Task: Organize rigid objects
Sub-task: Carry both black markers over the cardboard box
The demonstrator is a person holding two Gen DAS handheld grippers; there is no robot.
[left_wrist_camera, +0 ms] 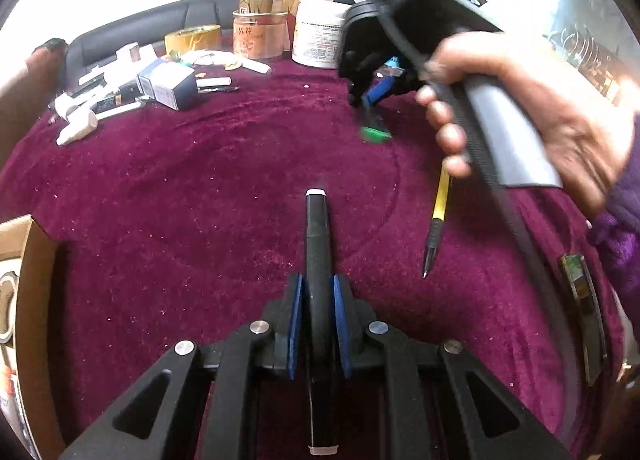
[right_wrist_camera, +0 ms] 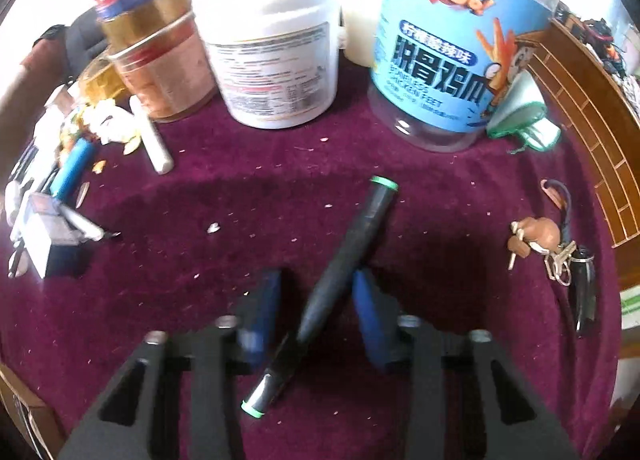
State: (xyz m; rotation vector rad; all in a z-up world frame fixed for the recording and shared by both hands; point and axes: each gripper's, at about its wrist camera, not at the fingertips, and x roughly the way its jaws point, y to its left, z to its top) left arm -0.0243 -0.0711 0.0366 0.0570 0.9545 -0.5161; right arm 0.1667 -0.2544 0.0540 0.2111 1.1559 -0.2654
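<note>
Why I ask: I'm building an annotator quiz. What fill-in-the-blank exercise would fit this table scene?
1. The left tool is shut on a black marker whose end caps are ___.
2. The second marker, between the fingers of the right tool, has ___ end rings.
3. The tall jar behind it has a label that is mostly ___.

Missing words: white; green; blue.

a deep maroon velvety cloth (left_wrist_camera: 200,188) covers the table. a dark sofa (left_wrist_camera: 132,26) stands behind it under harsh white daylight, and wooden brick-patterned panelling (right_wrist_camera: 592,108) runs along the right side.
</note>
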